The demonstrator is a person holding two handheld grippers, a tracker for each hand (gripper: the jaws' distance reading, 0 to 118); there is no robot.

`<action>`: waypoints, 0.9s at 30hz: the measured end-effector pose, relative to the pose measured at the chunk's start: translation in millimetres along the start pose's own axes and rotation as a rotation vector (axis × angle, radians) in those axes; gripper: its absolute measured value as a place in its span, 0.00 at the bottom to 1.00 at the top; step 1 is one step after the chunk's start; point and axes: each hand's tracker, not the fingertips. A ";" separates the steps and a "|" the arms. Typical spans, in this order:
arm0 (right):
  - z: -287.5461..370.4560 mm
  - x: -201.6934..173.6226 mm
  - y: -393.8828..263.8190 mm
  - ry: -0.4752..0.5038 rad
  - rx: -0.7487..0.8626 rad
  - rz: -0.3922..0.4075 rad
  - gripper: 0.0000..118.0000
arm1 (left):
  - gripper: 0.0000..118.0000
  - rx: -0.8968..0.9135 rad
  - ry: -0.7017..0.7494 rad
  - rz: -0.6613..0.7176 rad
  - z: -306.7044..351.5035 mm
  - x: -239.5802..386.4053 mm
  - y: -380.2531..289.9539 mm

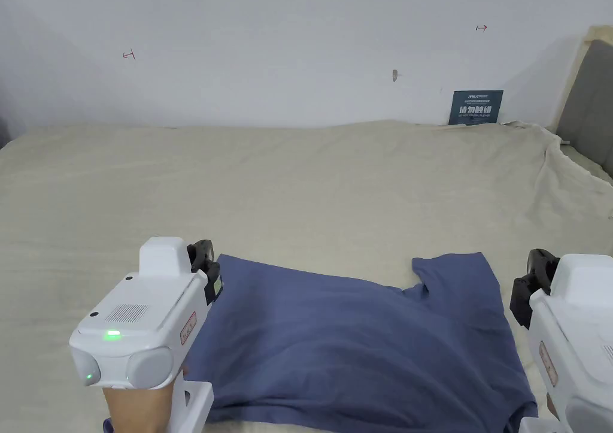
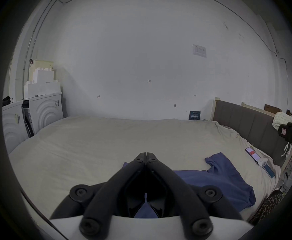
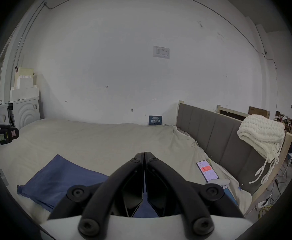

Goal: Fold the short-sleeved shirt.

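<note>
Your left gripper (image 1: 206, 259) hovers at the left edge of the blue shirt (image 1: 359, 344), jaws pressed together on nothing, the shirt lies spread flat on the beige bed sheet (image 1: 299, 182), and your right gripper (image 1: 534, 272) hangs just off its right edge, jaws likewise closed and empty.
</note>
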 end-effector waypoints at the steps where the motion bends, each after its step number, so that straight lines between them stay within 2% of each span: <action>1: -2.9 0.8 -0.2 0.005 -0.006 -0.006 0.00 | 0.00 -0.013 -0.005 -0.001 -5.9 -0.7 1.2; 7: -33.2 -1.8 -2.0 0.010 -0.028 0.006 0.00 | 0.00 -0.199 -0.076 0.013 -71.5 -17.7 13.8; 14: -86.8 -4.8 -8.8 0.012 -0.082 0.006 0.00 | 0.01 -0.350 -0.047 0.018 -181.0 -37.0 12.5; 16: -102.9 -7.6 -13.5 0.006 -0.103 0.013 0.00 | 0.10 -0.436 -0.042 0.018 -217.9 -42.8 9.1; 17: -109.7 -7.7 -15.5 0.004 -0.114 0.016 0.00 | 0.19 -0.439 -0.042 0.018 -231.6 -44.7 5.4; 18: -117.8 -7.8 -17.9 -0.001 -0.126 0.014 0.00 | 0.19 -0.489 -0.028 0.026 -249.7 -48.2 1.6; 19: -124.8 -8.7 -20.9 -0.003 -0.136 0.011 0.00 | 0.24 -0.532 -0.020 0.046 -268.0 -52.0 -2.5; 21: -137.7 -9.6 -25.7 -0.008 -0.155 0.011 0.00 | 0.59 -0.642 0.007 0.079 -295.6 -54.8 -11.4; 22: -143.7 -10.3 -28.3 -0.014 -0.161 0.013 0.00 | 0.70 -0.684 0.012 0.063 -309.8 -55.8 -17.6; 23: -147.6 -11.2 -30.6 -0.017 -0.167 0.013 0.00 | 0.76 -0.704 0.021 0.047 -320.1 -56.4 -23.6; 27: -163.4 -11.8 -40.4 -0.029 -0.194 0.019 0.00 | 0.76 -0.759 0.040 -0.036 -348.8 -53.0 -45.1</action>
